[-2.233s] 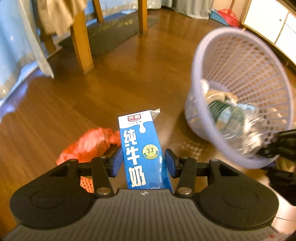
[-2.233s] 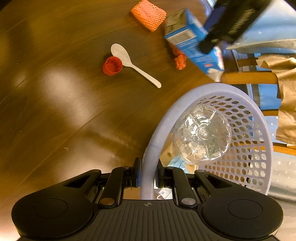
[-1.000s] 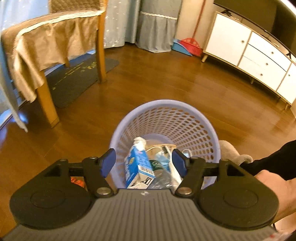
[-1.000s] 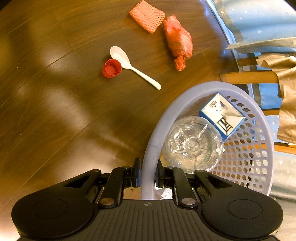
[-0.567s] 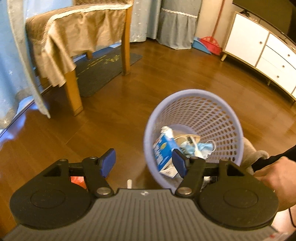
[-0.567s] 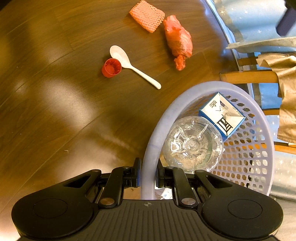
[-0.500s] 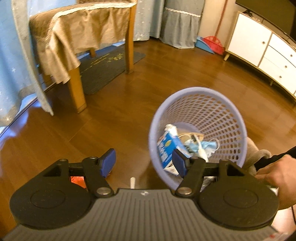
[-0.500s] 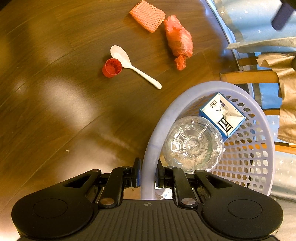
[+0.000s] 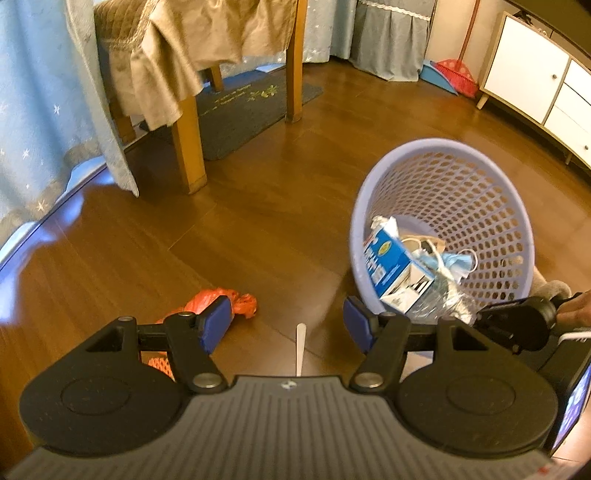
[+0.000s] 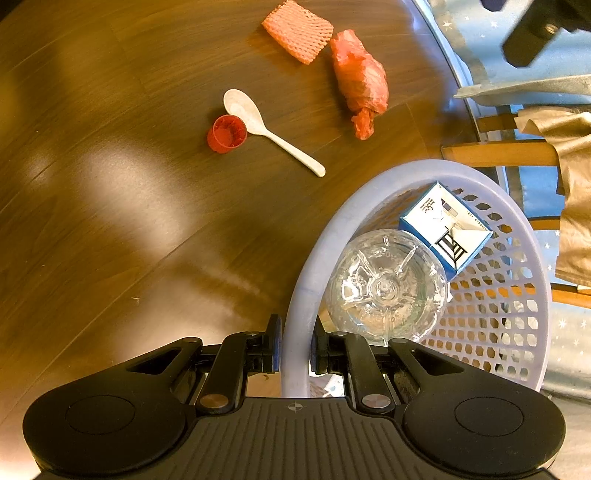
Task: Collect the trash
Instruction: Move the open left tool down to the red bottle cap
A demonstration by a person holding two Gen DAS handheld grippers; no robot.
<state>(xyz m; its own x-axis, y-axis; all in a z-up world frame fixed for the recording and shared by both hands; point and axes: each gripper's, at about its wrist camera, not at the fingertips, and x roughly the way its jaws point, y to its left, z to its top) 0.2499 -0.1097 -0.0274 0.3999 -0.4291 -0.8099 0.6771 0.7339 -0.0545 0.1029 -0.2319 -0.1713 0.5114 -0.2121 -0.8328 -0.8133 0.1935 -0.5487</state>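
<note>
Currently my right gripper [image 10: 294, 350] is clamped on the rim of the lavender basket [image 10: 306, 295], holding it tilted at lower right of the right wrist view. Inside lie the milk carton [image 10: 447, 225], a clear bottle [image 10: 386, 286] and, in the left wrist view, a blue face mask [image 9: 458, 260]. My left gripper [image 9: 288, 325] stands released, nothing between its blue pads. Outstanding on the floor, upper centre of the right wrist view: a white spoon [image 10: 266, 127], a red cap [image 10: 226, 133] touching it, a crumpled red bag [image 10: 360, 83] and a pink foam net [image 10: 297, 31]. I judge collection roughly half done.
</note>
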